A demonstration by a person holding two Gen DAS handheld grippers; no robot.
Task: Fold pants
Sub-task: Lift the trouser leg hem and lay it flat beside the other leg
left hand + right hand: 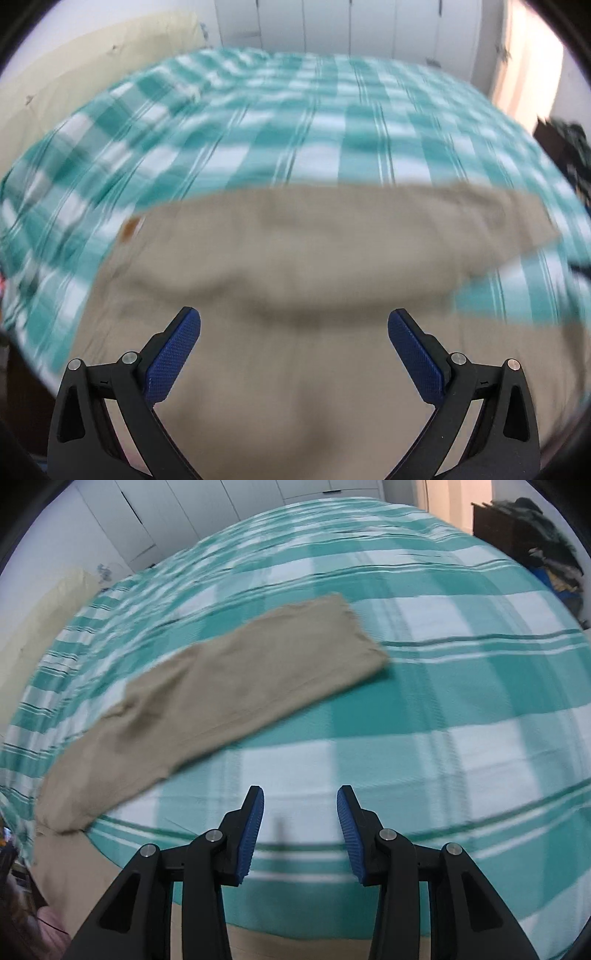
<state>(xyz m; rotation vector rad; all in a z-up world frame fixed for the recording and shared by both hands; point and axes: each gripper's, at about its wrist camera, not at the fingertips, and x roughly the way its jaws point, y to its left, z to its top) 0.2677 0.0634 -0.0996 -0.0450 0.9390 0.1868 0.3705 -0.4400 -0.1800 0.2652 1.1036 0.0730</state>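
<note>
Under the left claw (294,325) lie the tan pants (295,258), spread on a green & white checked bed cover (295,140). Its jaws are wide open, nothing btwn them. The right claw (300,805) is partly open, empty, over the bed cover; a pant leg lies ahead, off to its left.

Pants (295,258): smeared by motion in the left wrist view; seams, pockets and the small orange mark near one edge cannot be made out.
Pants' lower part: cut off by the bottom edge in both views.
Checked bedcover (443,701): stripes blurred, far side worst.
Dark pile (546,542) at the right rim: contents unreadable.
Pink patch (51,926): cropped, unidentifiable.
</note>
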